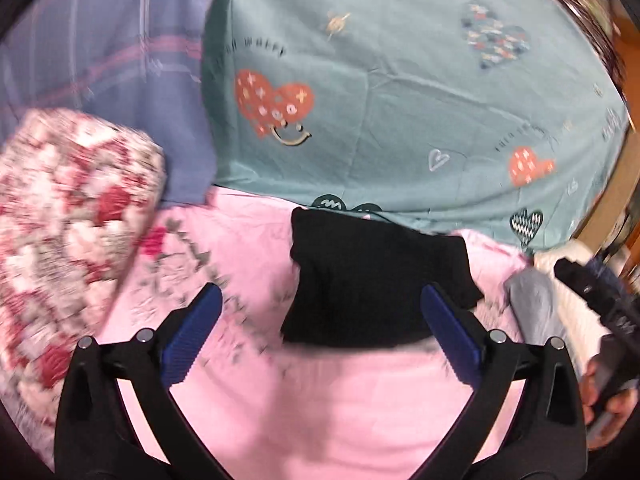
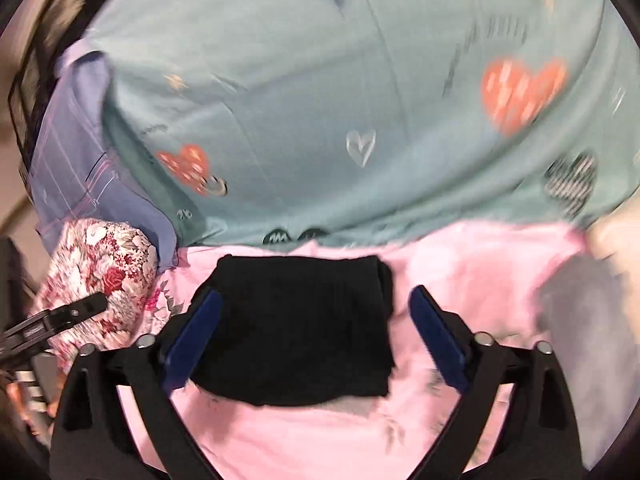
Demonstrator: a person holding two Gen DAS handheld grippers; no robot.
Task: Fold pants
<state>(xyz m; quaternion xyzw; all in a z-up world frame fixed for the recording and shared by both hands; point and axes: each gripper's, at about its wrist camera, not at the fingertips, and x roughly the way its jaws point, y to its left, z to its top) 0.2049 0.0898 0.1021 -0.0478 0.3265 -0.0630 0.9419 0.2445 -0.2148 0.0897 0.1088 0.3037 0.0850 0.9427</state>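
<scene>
The black pants (image 1: 376, 280) lie folded on a pink sheet (image 1: 320, 400), ahead of and between the spread fingers of the left gripper (image 1: 322, 304) and right gripper (image 2: 314, 308). Beyond lies a teal heart-print sheet (image 1: 400, 100); a floral pillow (image 1: 68, 220) sits left.

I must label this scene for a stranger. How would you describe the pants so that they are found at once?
Find the pink sheet below the teal heart-print cover. On it, near that cover's edge, lie the pants, folded into a flat block. They are the only plain black cloth there.
</scene>
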